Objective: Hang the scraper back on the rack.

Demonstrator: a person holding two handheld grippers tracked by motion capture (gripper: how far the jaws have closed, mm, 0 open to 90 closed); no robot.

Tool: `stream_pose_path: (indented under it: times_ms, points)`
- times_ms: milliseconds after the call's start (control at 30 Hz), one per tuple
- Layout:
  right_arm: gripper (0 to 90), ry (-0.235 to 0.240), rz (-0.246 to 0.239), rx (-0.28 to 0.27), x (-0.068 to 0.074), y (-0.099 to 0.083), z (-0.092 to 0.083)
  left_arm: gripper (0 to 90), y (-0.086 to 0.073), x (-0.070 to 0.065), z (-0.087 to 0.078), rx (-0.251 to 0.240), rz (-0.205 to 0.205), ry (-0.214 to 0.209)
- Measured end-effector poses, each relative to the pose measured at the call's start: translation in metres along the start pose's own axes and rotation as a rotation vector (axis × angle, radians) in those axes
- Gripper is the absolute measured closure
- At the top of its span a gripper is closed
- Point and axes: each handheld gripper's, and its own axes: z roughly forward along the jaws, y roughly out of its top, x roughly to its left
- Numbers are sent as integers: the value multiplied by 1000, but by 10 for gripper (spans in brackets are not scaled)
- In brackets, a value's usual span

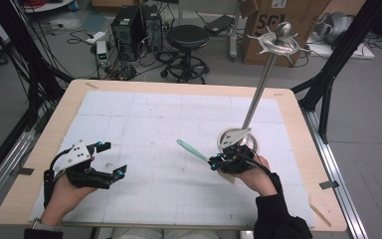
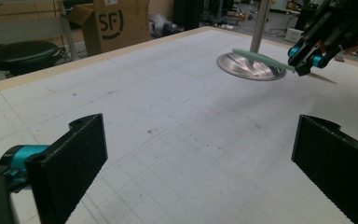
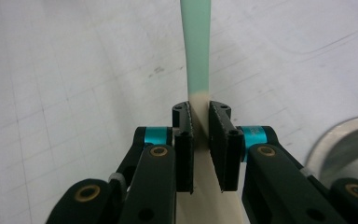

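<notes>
While my right tongs are clenched on the flat spatula, gripping it at the cream part just below where the mint-green blade begins, the tool juts out to the left over the desk, lifted off the white gridded mat and just beside the round metal base of the tall steel stand. My left tongs sit released and empty, both pads wide apart above the mat, well away from the spatula. What worries me is the grip itself: the pads pinch a thin, smooth strip on its flat faces, so a quick swing could let it pivot or slide out (it has plenty of overhang to lever with). I also judge that a careless turn of my wrist could knock the blade against the stand's pole or base, since they are so near. As for writing, the cardboard box on the floor beyond the desk carries the letters "SF"; nothing else is legible.
</notes>
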Motion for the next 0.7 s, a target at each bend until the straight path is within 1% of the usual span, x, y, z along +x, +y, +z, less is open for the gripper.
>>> stream_pose_path:
  times_ms: [67,100,233,367,433,500,700]
  points:
    - [807,-8,11,-50,-1,-2,-8,39,0,0,1,-4,-4,-1]
    - [807,-6,12,-76,-2,-3,-12,39,1,0,2,-3,-2,-2]
    - [807,0,38,-174,-5,-8,-28,39,1,-1,4,-2,-1,-4]
    - [807,-13,57,-226,-7,-13,-41,39,2,-2,6,-2,2,-12]
    - [807,-29,69,-245,-8,-16,-48,39,2,-2,7,-1,2,-13]
    - [808,-64,69,-254,-9,-18,-54,39,2,-2,7,-1,4,-14]
    - [808,-72,87,-339,-14,-24,-75,39,2,-2,8,1,2,-13]
